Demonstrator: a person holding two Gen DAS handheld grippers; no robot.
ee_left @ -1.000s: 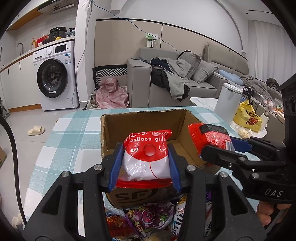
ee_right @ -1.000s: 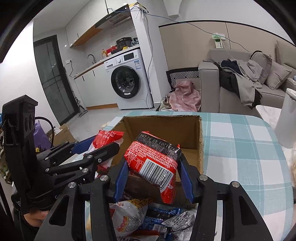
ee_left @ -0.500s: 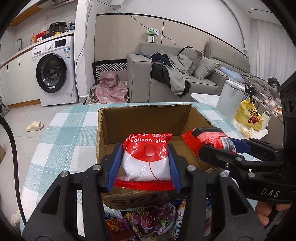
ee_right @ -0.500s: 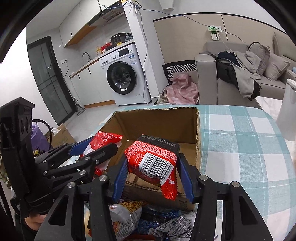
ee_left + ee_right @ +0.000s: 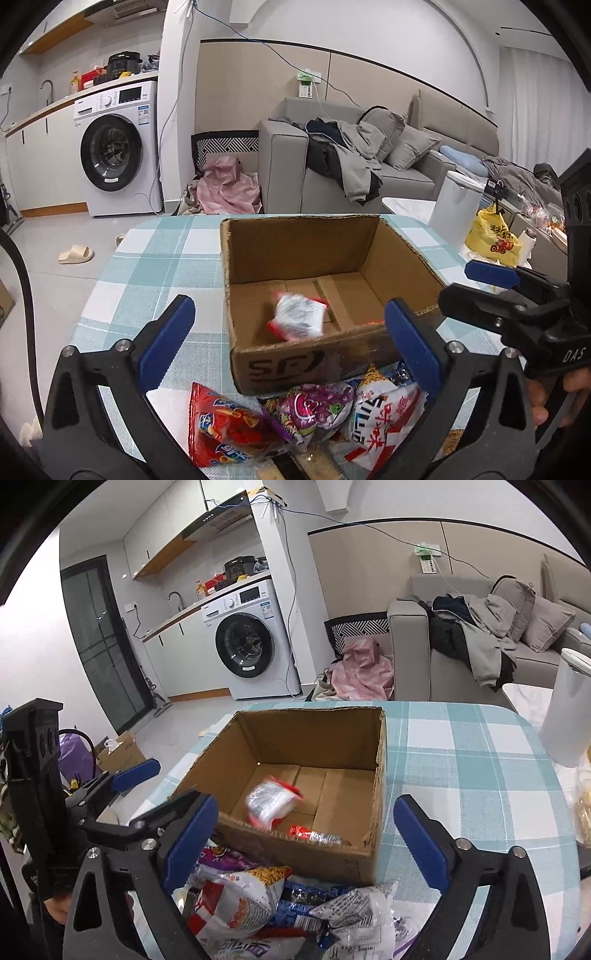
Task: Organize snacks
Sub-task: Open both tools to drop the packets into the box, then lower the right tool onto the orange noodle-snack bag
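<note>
1. The cardboard box (image 5: 332,288) stands open-topped on the checked tablecloth (image 5: 155,258), near the table's front edge.
2. Inside it, a blurred white-and-red packet (image 5: 299,317) is over the middle of the box floor; whether it rests there cannot be told.
3. A red packet (image 5: 314,835) lies flat on the floor against the box's front wall, toward the right corner.
4. Outside, a heap of snack bags (image 5: 306,413) lies on the table, touching the front wall of the box.
5. The left gripper (image 5: 291,338) is before the box's front wall, its jaws opening wide with no packet pinched between them.
6. The right gripper (image 5: 306,830) is at the box's front right, its jaws likewise opening, gripping nothing.
7. A white bin (image 5: 569,709) stands by the table's right edge.
</note>
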